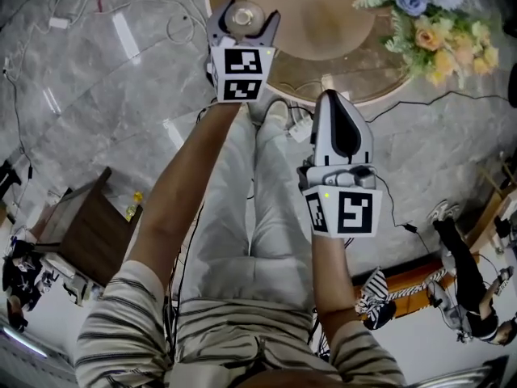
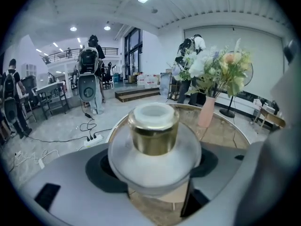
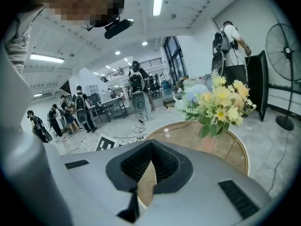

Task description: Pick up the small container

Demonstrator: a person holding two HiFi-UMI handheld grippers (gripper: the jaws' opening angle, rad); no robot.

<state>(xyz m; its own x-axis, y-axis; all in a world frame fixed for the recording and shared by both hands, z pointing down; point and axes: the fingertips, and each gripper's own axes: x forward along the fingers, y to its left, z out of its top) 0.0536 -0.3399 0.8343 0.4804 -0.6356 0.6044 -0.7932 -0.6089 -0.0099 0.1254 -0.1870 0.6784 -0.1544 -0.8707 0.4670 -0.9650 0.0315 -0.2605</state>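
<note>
Currently the grasp step is in hand: the left tongs (image 1: 245, 21) stand wide around the small jar (image 1: 246, 11) at the near edge of the round table (image 1: 373, 73). Their 2 dark pads pinch its broad glass body below the gold band and white lid, though whether its base is clear of the tabletop cannot be told. The right tongs (image 1: 333, 97) hang just off that near edge, pressed together and empty. The next move, as judged, calls for a straight upward lift with a firm pinch, since smooth rounded glass may slip or tilt.
</note>
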